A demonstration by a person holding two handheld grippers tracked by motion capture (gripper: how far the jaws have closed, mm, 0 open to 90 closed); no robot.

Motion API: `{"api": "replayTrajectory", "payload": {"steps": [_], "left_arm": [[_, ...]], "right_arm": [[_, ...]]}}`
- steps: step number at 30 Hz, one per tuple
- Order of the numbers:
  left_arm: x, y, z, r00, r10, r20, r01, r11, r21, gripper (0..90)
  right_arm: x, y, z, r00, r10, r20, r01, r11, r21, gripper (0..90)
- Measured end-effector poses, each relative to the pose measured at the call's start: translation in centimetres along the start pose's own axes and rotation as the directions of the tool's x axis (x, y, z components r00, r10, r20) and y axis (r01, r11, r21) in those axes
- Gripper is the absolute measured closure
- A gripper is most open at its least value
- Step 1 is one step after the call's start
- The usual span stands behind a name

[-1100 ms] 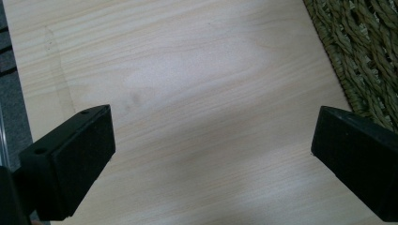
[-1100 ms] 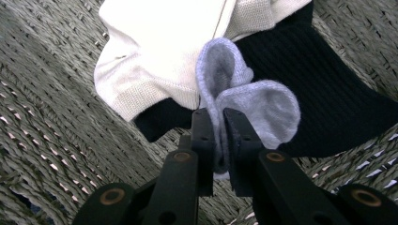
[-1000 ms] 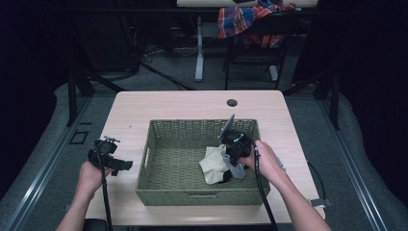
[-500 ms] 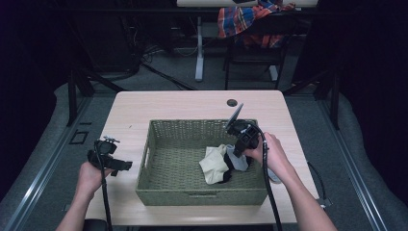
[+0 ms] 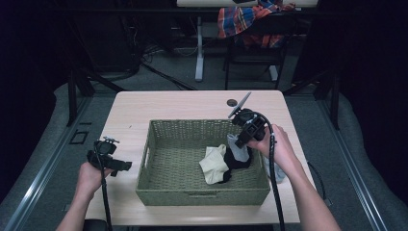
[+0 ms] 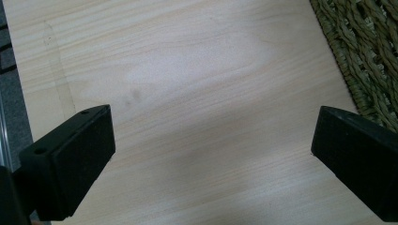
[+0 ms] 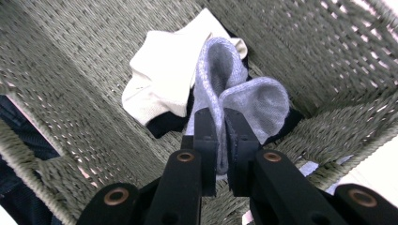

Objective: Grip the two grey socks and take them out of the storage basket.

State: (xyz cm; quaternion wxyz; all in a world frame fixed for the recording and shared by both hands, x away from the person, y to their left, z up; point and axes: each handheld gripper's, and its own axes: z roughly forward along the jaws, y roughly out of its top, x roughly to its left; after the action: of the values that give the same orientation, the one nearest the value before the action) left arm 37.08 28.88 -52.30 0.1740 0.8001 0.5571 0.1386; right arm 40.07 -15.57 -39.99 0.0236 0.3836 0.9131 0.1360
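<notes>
1. My right gripper (image 5: 239,142) has moved back and up from the basket's (image 5: 192,198) middle toward its right wall.
2. The grey sock (image 7: 244,101) pinched in it has lifted off the cream cloth (image 5: 214,163).

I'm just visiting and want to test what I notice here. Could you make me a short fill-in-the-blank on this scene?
1. The right claw is shut on a ____ sock.
2. The socks lie inside a woven ____.
3. The left claw hangs over the bare table with its jaws ____.

Missing words: grey; basket; open
</notes>
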Motion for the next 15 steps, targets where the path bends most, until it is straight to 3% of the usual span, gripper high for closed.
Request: {"api": "replayTrajectory", "payload": {"steps": [15], "left_arm": [[0.0,0.0,0.0,1.0000,0.001,0.002,-0.001,1.0000,0.004,0.2]], "right_arm": [[0.3,-0.2,-2.9,0.9999,0.008,0.012,-0.007,0.996,-0.086,84.9]]}}
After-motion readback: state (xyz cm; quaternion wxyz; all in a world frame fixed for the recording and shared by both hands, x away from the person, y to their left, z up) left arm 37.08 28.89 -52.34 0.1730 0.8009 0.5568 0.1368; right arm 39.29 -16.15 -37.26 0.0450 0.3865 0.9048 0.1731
